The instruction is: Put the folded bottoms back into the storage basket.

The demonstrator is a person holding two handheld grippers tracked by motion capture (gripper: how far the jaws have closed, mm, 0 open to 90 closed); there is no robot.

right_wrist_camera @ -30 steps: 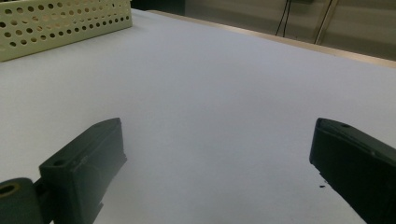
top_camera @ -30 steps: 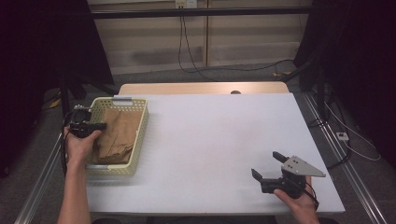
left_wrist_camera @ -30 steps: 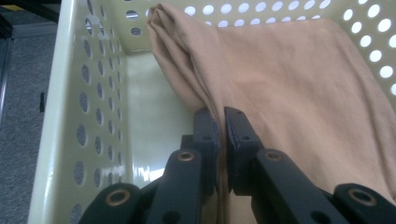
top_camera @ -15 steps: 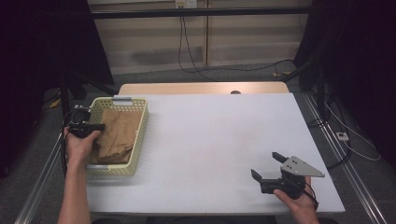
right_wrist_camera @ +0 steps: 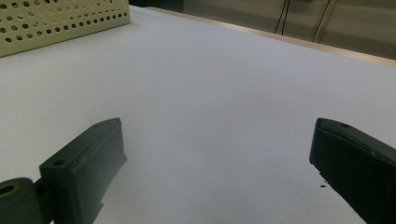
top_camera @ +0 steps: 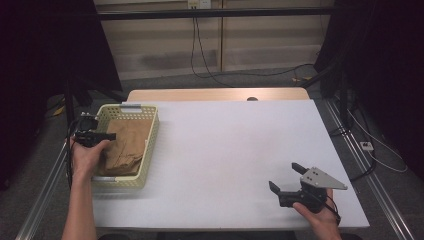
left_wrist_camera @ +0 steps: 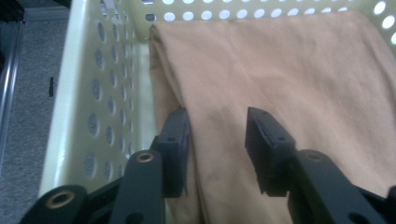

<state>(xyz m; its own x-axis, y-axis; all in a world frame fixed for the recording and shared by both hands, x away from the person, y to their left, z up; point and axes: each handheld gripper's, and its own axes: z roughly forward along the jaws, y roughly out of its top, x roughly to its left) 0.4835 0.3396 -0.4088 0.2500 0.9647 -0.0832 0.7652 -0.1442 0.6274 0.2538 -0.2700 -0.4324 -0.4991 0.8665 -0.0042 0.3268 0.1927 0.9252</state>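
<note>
Tan cloth [left_wrist_camera: 289, 79] in basket [top_camera: 150, 132], table's left edge.
L gripper [left_wrist_camera: 217, 140] jaws spread astride its fold; soft, limp — pinch there. R gripper [top_camera: 289, 181] gaped, empty.

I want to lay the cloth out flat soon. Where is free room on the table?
The white table top is bare from the pale yellow perforated plastic basket across to the right tongs. Crowded only at the left: the folded tan cloth fills the basket, left tongs open over it.

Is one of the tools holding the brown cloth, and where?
Not yet. The left tool is open, its jaws straddling the folded edge of the brown cloth in the basket. The right tool is open over the table.
</note>
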